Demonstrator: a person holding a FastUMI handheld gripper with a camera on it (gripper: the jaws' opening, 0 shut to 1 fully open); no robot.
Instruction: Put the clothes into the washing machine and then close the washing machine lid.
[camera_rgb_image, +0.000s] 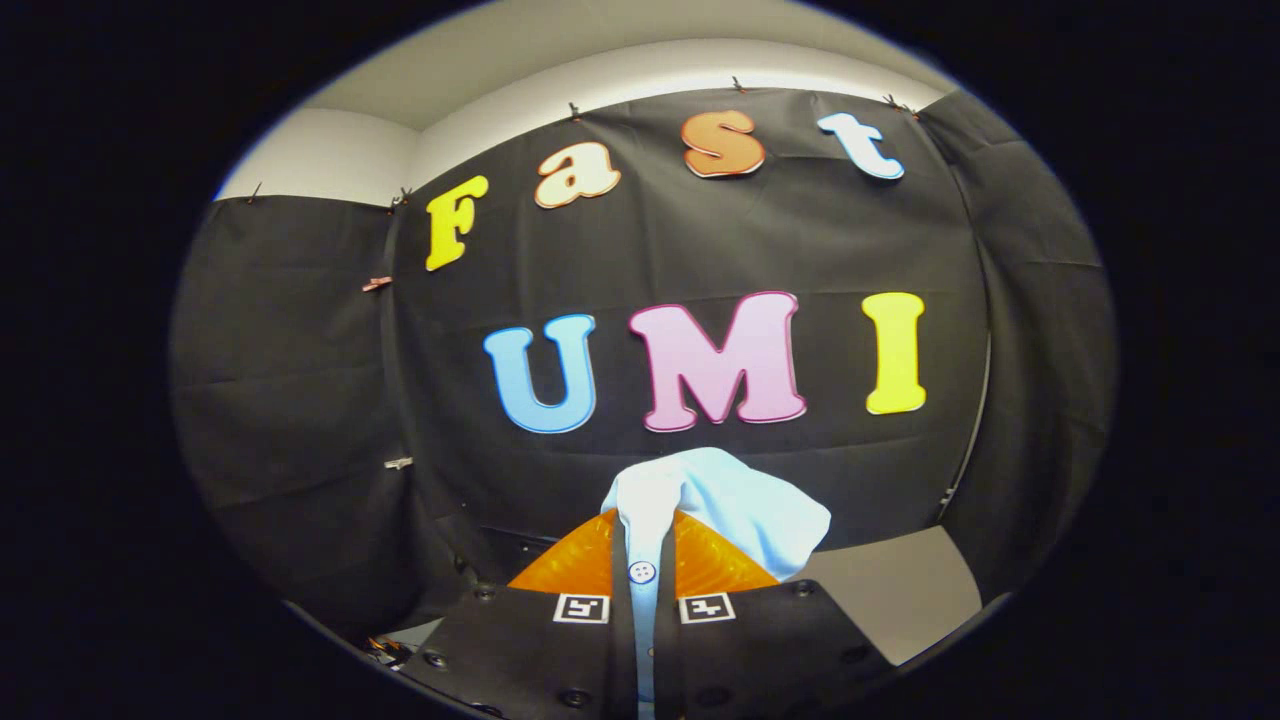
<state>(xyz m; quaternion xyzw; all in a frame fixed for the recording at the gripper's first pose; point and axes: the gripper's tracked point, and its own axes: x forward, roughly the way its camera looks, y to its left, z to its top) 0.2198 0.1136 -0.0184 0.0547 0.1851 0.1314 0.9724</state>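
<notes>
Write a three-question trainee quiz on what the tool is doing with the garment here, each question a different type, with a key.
1. True or false: the tool is shut on the light blue shirt.
2. Multiple choice: where is the shirt's white button?
A. between the fingers
B. on the grey surface to the right
C. pinned to the booth wall
3. Fill in: most of the shirt's cloth bunches just ____ the fingertips, in front of the black cloth wall.

Key: 1 true; 2 A; 3 ahead of.
</notes>
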